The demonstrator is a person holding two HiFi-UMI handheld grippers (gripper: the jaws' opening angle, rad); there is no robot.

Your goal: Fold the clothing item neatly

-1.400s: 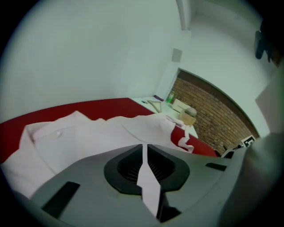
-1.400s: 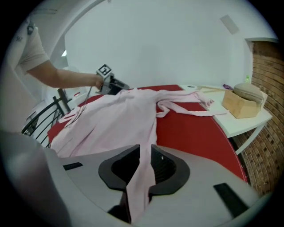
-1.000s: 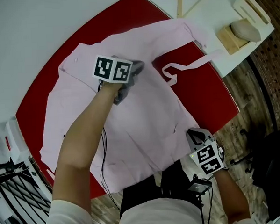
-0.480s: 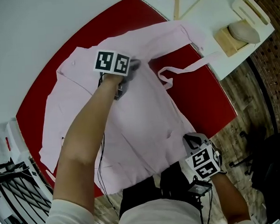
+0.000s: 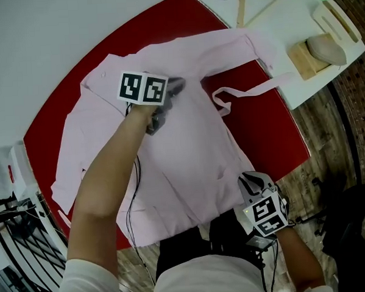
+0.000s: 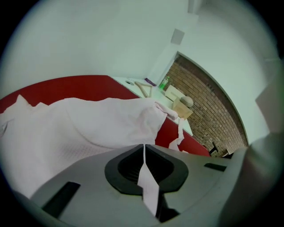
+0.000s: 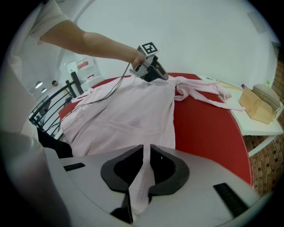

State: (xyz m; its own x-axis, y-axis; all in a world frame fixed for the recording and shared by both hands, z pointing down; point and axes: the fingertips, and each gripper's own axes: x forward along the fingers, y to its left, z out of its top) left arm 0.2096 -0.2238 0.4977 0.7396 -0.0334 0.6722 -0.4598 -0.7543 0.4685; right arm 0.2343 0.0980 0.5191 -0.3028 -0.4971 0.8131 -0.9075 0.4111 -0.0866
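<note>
One pale pink fabric shirt point(image 5: 189, 160) lies spread across one red curved-edged surface point(image 5: 264, 129), its hem overhanging the near edge. Two tongs in use. Left tongs point(image 5: 173, 88): pinched together on a fold of the shirt at its far part. Right tongs point(image 5: 248, 181): pinched together on the shirt's near hem corner.

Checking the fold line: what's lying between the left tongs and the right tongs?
Only the pink shirt, spread over the red table from left tongs to right tongs; the head view shows it.
</note>
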